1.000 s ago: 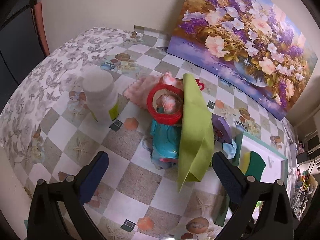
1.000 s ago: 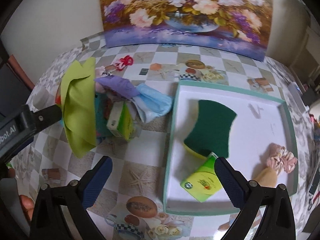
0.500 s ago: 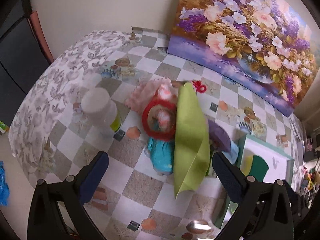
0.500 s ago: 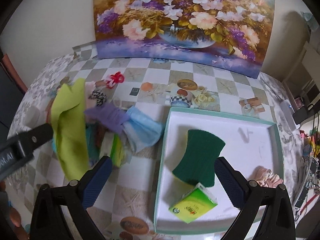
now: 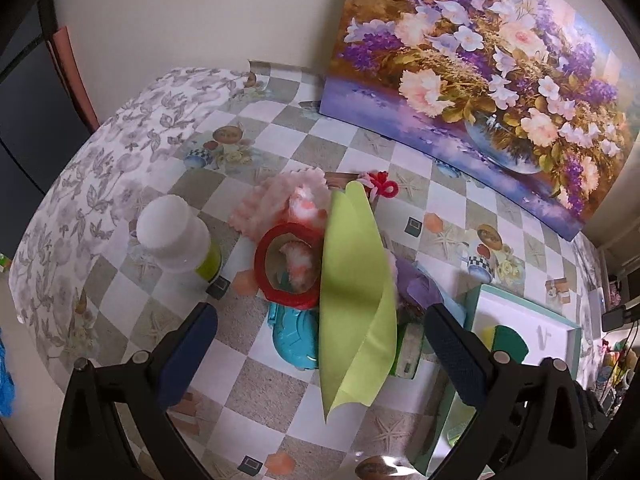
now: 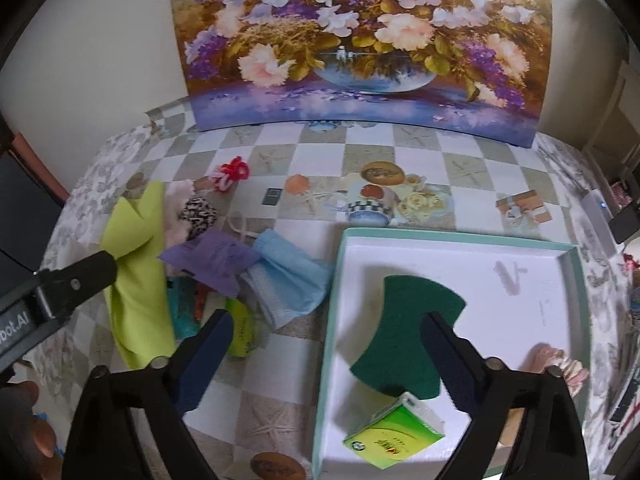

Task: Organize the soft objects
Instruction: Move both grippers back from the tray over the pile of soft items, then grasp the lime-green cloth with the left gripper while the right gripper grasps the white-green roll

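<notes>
A pile of soft things lies on the checkered table: a lime green cloth (image 5: 356, 300) (image 6: 136, 280), a pink cloth (image 5: 276, 204), a purple cloth (image 6: 216, 260), a blue face mask (image 6: 292, 280) and a red yarn bow (image 6: 234, 170). A teal-rimmed white tray (image 6: 532, 240) holds a green sponge (image 6: 404, 340), a green tissue pack (image 6: 394, 432) and a pink scrunchie (image 6: 560, 364). My left gripper (image 5: 320, 356) is open and empty above the pile. My right gripper (image 6: 326, 360) is open and empty above the tray's left rim.
A white-capped bottle (image 5: 176, 240) stands left of the pile. A teal toy with a red ring (image 5: 290, 264) sits under the green cloth. A flower painting (image 6: 360, 40) leans on the wall behind. The table edge curves at left.
Both grippers have pulled up and back from the table. The scene looks smaller and more of the table and painting shows. Nothing was grasped.
</notes>
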A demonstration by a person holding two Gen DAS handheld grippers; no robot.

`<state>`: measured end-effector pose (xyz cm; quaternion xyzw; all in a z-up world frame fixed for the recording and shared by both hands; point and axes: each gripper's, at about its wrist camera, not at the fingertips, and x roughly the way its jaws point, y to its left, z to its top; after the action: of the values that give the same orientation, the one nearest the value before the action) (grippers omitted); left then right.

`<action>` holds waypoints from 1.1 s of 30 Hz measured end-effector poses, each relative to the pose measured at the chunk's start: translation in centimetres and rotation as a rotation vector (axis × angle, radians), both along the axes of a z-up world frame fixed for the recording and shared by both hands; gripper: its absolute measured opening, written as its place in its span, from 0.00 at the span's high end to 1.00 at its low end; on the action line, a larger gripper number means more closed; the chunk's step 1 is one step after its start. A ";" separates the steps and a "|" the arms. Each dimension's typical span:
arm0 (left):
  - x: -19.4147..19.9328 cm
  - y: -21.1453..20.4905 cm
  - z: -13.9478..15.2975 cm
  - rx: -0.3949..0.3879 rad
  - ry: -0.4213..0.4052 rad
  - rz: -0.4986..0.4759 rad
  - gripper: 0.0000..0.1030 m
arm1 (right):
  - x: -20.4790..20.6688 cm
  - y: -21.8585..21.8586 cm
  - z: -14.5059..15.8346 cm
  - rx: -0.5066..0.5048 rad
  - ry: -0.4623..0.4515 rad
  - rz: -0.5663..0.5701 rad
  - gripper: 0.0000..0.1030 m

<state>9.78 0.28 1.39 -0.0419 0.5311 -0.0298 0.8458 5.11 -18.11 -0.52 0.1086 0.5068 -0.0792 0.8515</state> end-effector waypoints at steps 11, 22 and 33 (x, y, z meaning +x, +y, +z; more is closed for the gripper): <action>0.3 0.5 -0.6 -0.025 0.010 0.008 0.01 | 0.4 3.1 -1.3 0.068 0.008 0.107 0.21; 0.5 0.5 -1.3 -0.023 0.026 0.004 0.01 | 1.3 5.5 -3.3 0.070 0.045 0.158 0.34; 0.7 0.7 -2.0 -0.034 0.046 0.001 0.11 | 1.8 5.8 -4.8 0.146 0.062 0.160 0.58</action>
<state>10.48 0.96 -0.62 -0.0572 0.5496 -0.0374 0.8327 6.87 -12.36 -5.29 0.1270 0.5442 0.0228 0.8290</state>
